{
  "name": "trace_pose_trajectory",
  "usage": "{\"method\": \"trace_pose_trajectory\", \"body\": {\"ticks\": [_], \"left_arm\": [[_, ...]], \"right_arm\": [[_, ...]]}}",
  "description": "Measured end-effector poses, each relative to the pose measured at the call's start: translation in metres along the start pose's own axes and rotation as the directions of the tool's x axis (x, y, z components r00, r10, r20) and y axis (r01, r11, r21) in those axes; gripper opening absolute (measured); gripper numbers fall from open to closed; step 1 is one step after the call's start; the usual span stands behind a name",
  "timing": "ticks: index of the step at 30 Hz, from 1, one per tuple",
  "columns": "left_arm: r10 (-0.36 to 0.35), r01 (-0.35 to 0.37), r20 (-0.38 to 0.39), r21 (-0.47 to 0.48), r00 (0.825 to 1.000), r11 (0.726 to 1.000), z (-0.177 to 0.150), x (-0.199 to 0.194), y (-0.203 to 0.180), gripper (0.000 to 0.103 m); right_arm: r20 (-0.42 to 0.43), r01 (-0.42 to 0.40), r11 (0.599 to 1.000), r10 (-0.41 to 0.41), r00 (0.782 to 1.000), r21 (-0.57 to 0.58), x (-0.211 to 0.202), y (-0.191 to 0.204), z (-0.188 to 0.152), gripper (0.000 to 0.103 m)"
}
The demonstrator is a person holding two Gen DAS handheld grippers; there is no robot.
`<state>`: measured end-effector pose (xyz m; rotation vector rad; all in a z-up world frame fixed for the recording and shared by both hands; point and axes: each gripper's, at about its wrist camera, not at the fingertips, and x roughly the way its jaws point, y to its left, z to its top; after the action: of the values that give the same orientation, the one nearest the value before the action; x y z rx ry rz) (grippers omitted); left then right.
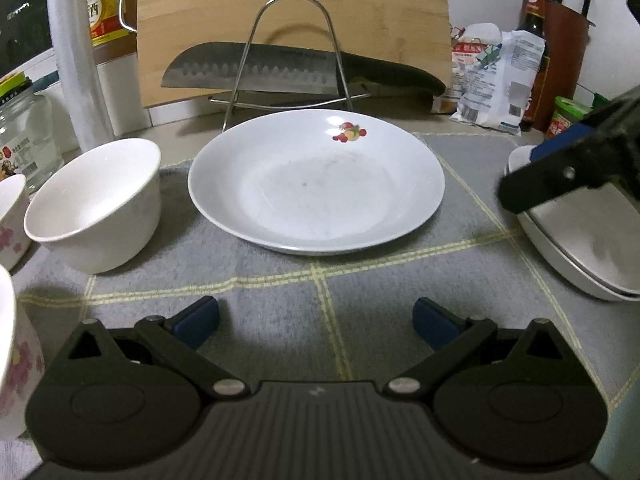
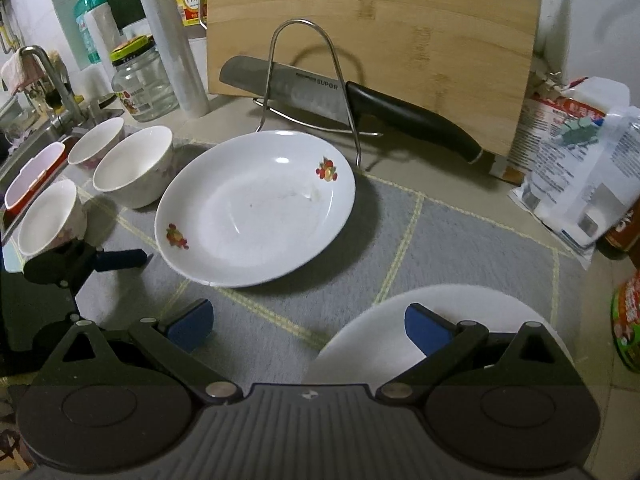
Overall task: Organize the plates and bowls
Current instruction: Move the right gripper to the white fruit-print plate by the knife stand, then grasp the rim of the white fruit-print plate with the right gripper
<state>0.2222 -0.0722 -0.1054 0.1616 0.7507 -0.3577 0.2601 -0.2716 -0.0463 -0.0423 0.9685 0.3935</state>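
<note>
**On the grey mat: one deep plate in the middle, both grippers spread and empty**

At the centre of the grey checked mat [image 1: 280, 280] lies a white deep plate [image 1: 316, 184] with small fruit prints on its rim, resting flat. Left of the plate stands a plain white bowl [image 1: 96, 204], just beside its rim but apart from it; two more bowls with pink flower prints [image 2: 96, 142] [image 2: 50, 220] sit further left of the plate, toward the sink edge. Behind the plate stands a wire rack [image 1: 288, 52], and behind that a bamboo cutting board [image 1: 292, 20] leans upright with a large knife [image 1: 256, 70] propped against it. Right of the plate is a stack of white plates [image 1: 580, 248].

The left gripper [image 1: 316, 324] hangs in front of the plate, over bare mat, its blue-padded fingers wide apart and holding nothing. The right gripper [image 2: 308, 328] is also spread wide and empty; its right finger is above the stack of plates, but whether it touches the top plate cannot be told.
</note>
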Motion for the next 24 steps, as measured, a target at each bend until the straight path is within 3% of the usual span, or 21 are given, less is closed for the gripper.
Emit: {"method": "trace_pose_trajectory", "body": {"ticks": [14, 24], "left_arm": [[0.003, -0.003, 0.025, -0.007, 1.0, 1.0, 0.015, 0.018, 0.004, 0.103], [0.012, -0.011, 0.037, -0.014, 0.999, 1.0, 0.017, 0.023, 0.005, 0.103]], "right_arm": [[-0.083, -0.099, 0.994, 0.095, 0.992, -0.051, 0.051, -0.015, 0.047, 0.103], [-0.171, -0.191, 0.979, 0.178, 0.969, -0.063, 0.091, -0.022, 0.074, 0.103]]}}
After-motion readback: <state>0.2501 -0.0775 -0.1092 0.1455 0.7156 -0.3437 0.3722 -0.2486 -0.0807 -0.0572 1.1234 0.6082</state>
